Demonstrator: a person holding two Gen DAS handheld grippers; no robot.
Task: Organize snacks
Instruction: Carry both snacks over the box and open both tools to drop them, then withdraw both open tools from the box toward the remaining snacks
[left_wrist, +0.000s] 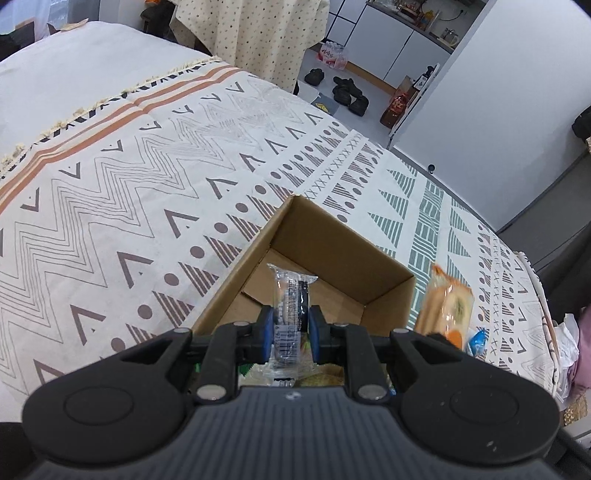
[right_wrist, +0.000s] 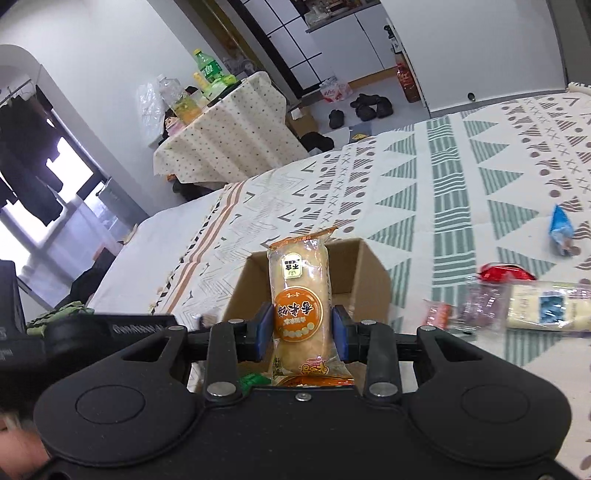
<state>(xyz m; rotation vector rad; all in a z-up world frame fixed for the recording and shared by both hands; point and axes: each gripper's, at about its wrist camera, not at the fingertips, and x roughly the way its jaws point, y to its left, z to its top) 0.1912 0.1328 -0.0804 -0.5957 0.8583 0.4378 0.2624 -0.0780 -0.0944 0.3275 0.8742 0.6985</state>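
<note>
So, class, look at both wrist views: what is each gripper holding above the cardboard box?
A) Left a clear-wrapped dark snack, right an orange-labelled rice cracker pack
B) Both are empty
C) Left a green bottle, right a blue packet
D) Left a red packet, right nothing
A: the left gripper has its fingers shut on a clear-wrapped dark snack, and the right gripper clamps an orange-labelled rice cracker pack over the cardboard box.

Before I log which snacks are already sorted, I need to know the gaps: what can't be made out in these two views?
- Left wrist view: cardboard box near floor, hidden by left gripper and its clear-wrapped snack.
- Right wrist view: box interior, blocked by the orange bread packet in right gripper.
- Right wrist view: loose packets on the bedspread, motion-blurred, labels unreadable.
- Left wrist view: blue packet, mostly behind the gripper.
</note>
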